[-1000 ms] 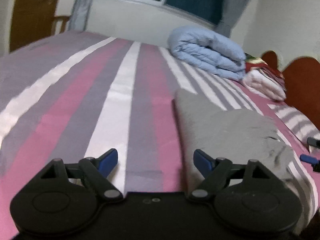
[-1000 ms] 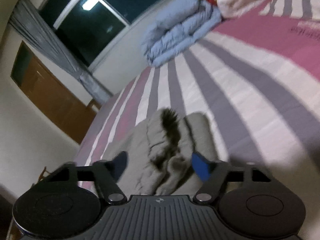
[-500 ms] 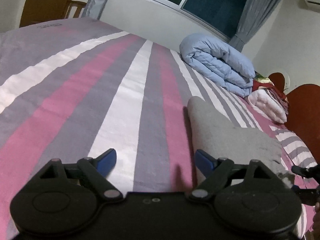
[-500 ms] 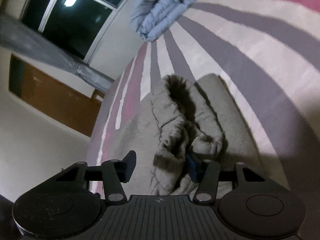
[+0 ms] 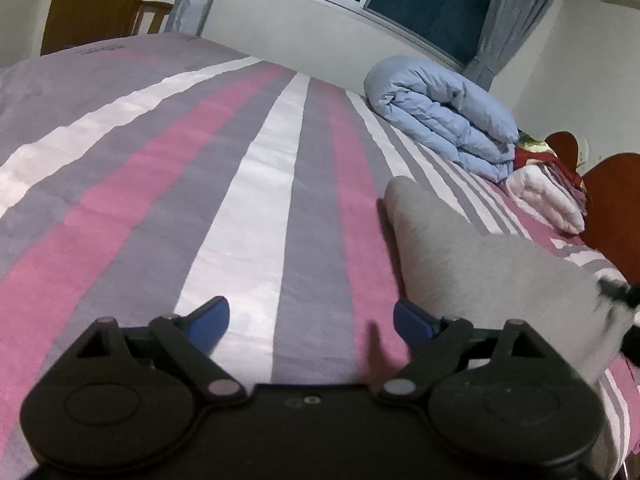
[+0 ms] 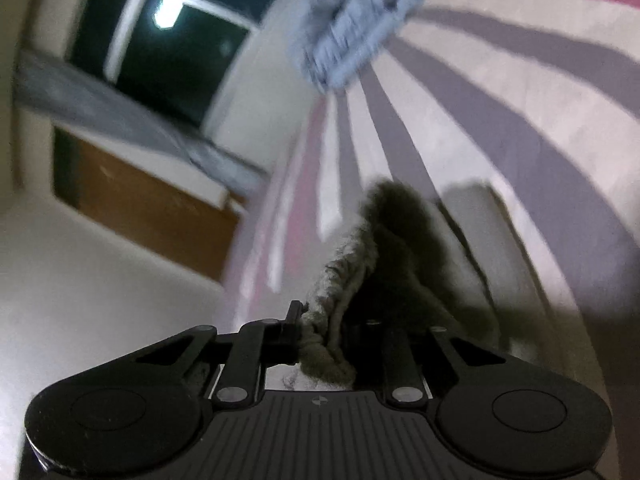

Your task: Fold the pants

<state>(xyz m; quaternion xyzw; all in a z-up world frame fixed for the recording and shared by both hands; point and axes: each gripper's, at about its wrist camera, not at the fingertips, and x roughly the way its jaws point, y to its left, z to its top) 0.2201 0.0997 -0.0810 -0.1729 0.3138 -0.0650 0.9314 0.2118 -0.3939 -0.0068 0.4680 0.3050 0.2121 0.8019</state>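
Pants [image 6: 340, 320] bunched inside closed right gripper [image 6: 326, 336].

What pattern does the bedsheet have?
The bedsheet has pink, grey and white stripes, clearest in the left wrist view.

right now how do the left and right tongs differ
The left tongs are spread wide open and hold nothing, above the striped bedsheet; the right tongs are shut on a bunched edge of the grey pants. Both have the same black frame.
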